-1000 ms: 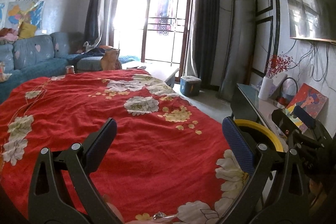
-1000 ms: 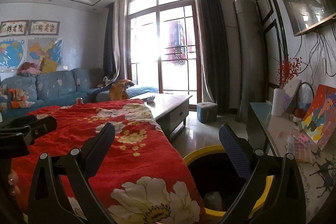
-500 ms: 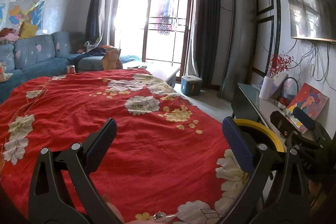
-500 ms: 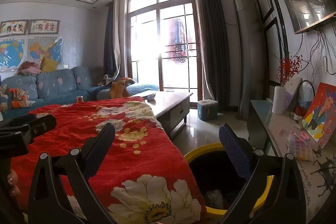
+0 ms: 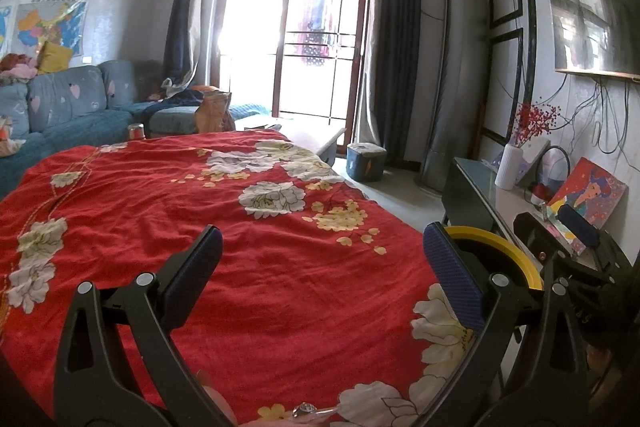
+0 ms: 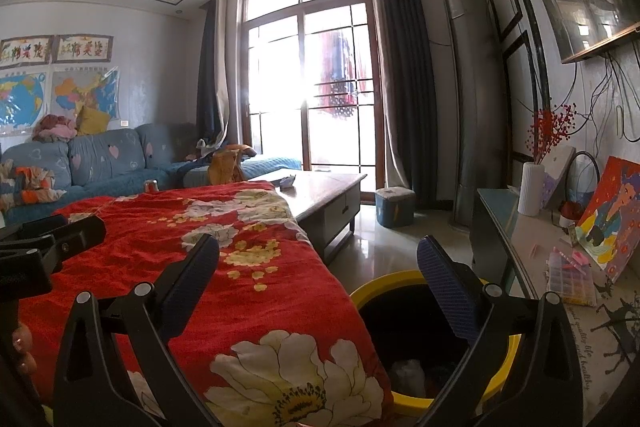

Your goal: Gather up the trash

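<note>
A yellow-rimmed black trash bin (image 6: 400, 287) stands on the floor to the right of the red flowered cloth (image 6: 248, 291). Pale crumpled trash (image 6: 406, 373) lies at its bottom. My right gripper (image 6: 318, 259) is open and empty, held above the bin's near left rim and the cloth's edge. My left gripper (image 5: 320, 247) is open and empty above the red cloth (image 5: 248, 251). The bin's rim (image 5: 492, 239) shows behind its right finger. The right gripper also shows in the left wrist view (image 5: 560, 227), at the right edge.
A blue sofa (image 6: 104, 163) runs along the left wall. A coffee table (image 6: 332, 191) stands beyond the cloth, a small blue stool (image 6: 394, 207) past it. A glass TV stand (image 6: 532, 239) on the right holds a white vase (image 6: 530, 189), a painting (image 6: 612, 215) and a clear bead box (image 6: 568, 279).
The right gripper has tilted up slightly, so the bin and room sit a little lower in its view. The left gripper has hardly moved. Both stay open.
</note>
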